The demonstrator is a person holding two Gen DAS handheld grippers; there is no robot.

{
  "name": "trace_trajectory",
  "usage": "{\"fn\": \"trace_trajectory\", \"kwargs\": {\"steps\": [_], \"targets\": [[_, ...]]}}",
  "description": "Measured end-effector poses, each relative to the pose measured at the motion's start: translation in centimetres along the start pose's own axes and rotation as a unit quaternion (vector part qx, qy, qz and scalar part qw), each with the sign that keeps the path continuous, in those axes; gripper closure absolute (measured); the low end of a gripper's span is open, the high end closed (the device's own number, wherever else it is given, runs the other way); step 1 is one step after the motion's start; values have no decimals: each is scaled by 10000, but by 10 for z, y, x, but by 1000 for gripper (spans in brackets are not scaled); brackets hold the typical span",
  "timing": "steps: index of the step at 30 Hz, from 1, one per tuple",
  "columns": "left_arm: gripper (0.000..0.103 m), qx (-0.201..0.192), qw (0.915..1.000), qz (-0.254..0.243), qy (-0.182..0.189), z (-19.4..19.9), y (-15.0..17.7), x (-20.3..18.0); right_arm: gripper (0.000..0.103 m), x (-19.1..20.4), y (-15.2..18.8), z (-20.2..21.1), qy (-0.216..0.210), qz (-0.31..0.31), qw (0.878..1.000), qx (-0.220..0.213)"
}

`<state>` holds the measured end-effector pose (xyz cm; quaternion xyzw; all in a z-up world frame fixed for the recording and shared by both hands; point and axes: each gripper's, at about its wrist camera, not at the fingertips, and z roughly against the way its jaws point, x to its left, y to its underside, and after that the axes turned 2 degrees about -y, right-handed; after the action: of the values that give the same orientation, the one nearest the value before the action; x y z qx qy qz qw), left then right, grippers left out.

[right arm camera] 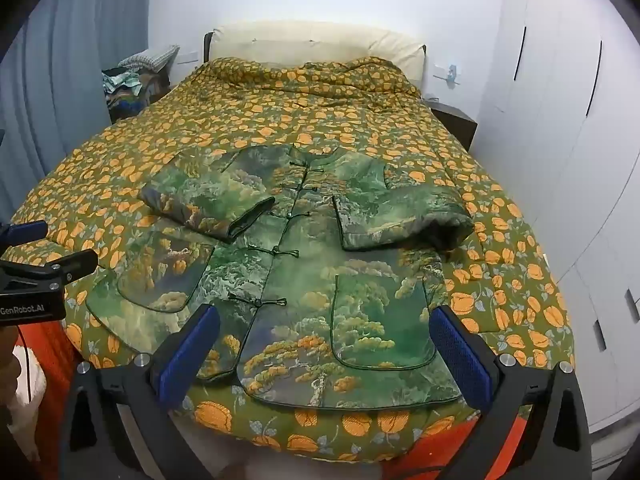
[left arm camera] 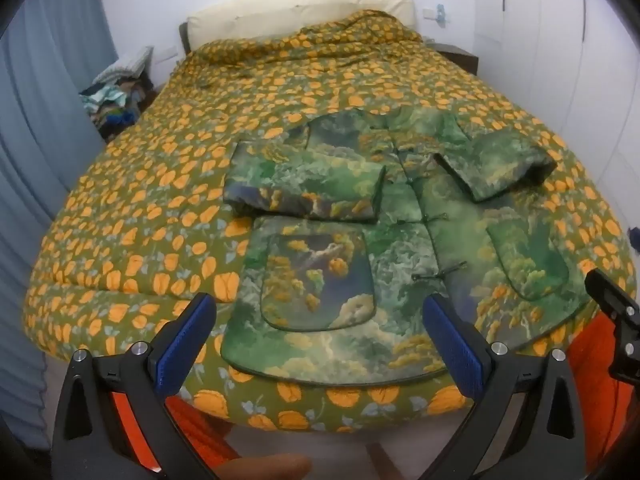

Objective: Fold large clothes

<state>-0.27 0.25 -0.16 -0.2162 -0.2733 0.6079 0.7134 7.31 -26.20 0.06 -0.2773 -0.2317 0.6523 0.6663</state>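
A green padded jacket (left arm camera: 404, 248) with a tree-and-cloud print lies flat, front up, on the near half of the bed, hem toward me. Both sleeves are folded in across its chest. It also shows in the right wrist view (right arm camera: 304, 280), with knot buttons down the middle. My left gripper (left arm camera: 320, 344) is open and empty, held above the hem at the jacket's left pocket. My right gripper (right arm camera: 326, 352) is open and empty above the hem at the right pocket. The right gripper's edge shows in the left wrist view (left arm camera: 612, 304).
The bed carries a green quilt with orange flowers (left arm camera: 160, 184) and a cream pillow (left arm camera: 296, 8) at the head. A pile of clothes (left arm camera: 116, 100) sits far left by a blue curtain. A dark nightstand (right arm camera: 456, 120) and white wardrobe doors (right arm camera: 560, 120) stand on the right.
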Motion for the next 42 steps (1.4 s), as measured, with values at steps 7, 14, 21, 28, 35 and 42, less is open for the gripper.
{"fn": "trace_trajectory", "kwargs": {"steps": [7, 14, 21, 28, 35, 42], "targets": [[0, 104, 9999, 55, -75, -2, 8, 3, 0, 9, 1, 6, 141, 239, 9995, -171], [0, 135, 9998, 120, -39, -3, 5, 5, 0, 13, 2, 7, 53, 259, 9995, -160], [0, 116, 9999, 17, -73, -1, 7, -1, 0, 10, 4, 9, 9, 172, 9998, -94], [0, 14, 9999, -94, -124, 4, 8, -7, 1, 11, 5, 9, 75, 183, 9998, -92], [0, 58, 9998, -79, -144, 3, 7, -6, 1, 6, 5, 3, 336, 98, 9994, 29], [0, 70, 9998, -95, -146, 1, 8, -5, 1, 4, 7, 3, 340, 84, 9994, 28]]}}
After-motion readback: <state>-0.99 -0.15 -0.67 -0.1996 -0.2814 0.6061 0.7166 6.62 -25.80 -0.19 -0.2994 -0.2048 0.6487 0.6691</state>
